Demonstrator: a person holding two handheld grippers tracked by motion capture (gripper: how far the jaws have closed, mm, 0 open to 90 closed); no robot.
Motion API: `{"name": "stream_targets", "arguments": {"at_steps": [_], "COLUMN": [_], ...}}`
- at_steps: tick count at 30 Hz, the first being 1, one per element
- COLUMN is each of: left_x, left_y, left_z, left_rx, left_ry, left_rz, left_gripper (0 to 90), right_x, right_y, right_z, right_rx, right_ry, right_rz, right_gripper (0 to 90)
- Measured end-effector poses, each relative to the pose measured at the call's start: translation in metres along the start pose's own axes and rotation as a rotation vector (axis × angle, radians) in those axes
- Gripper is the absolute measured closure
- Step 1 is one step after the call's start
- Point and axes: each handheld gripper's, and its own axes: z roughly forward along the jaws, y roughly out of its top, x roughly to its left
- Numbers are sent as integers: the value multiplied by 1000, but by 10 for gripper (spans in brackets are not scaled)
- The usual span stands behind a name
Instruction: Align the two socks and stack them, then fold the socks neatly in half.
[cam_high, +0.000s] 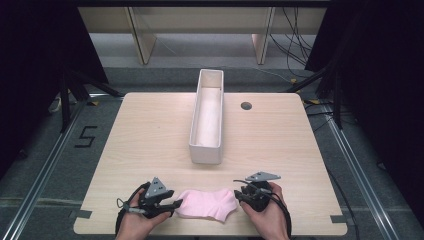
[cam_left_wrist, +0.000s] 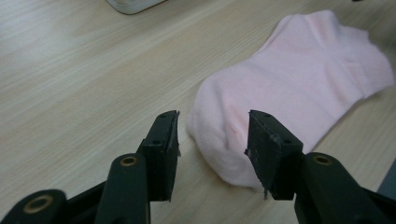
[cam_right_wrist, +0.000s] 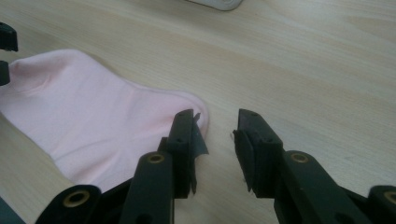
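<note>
Jaws of both tools stood spread, pinching nothing. The left gripper (cam_left_wrist: 212, 135) straddled one rounded end of the pink sock (cam_high: 207, 203), which lay flat at the table's (cam_high: 150, 130) near edge; the right gripper (cam_right_wrist: 215, 135) sat at the opposite end, its inner jaw apparently over the fabric edge. For a clean lift, each jaw pair needed lowering around an end before closing, then carrying toward the white box (cam_high: 206, 120).

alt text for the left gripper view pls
A pink sock lies flat on a light wooden table, its rounded end between the open black jaws of the left gripper, which are not pressing it.
</note>
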Motion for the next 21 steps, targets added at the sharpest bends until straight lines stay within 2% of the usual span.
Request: {"name": "stream_targets", "arguments": {"at_steps": [2,3,4,5,7,9,10,11,12,13,14,16,20,21], "left_x": [1,1,2,4,5,4,4,3,2,2,2,0,-2,-2], "left_y": [0,-1,-2,-3,-4,-4,-4,-3,-3,-2,-1,-1,-2,-1], "left_z": [1,2,4,8,10,15,15,15,17,16,18,19,20,21], "left_rx": [4,4,15,31,40,61,61,72,68,83,82,84,88,90], "left_ry": [-7,-7,-11,-12,-3,-15,-15,-20,-9,-16,-8,-2,-11,-2], "left_rz": [-5,-23,-29,-52,-51,-68,-68,-60,-60,-46,-46,-52,-40,-41], "left_gripper": [539,544,550,561,573,597,607,607,615,619,627,646,678,685], "right_x": [1,2,3,3,4,4,4,4,4,5,4,5,4,5], "right_y": [0,-1,-1,0,0,1,1,1,1,1,0,-1,-3,-2], "right_z": [1,1,3,5,6,8,8,8,9,8,9,10,12,12], "right_rx": [-7,6,9,20,27,38,38,54,53,57,56,54,72,84], "right_ry": [14,3,16,15,16,22,22,41,44,32,47,27,38,41], "right_rz": [3,-7,6,-6,3,0,0,16,7,14,20,19,22,35], "right_gripper": [677,679,680,679,678,675,675,674,674,674,674,673,674,674]}}
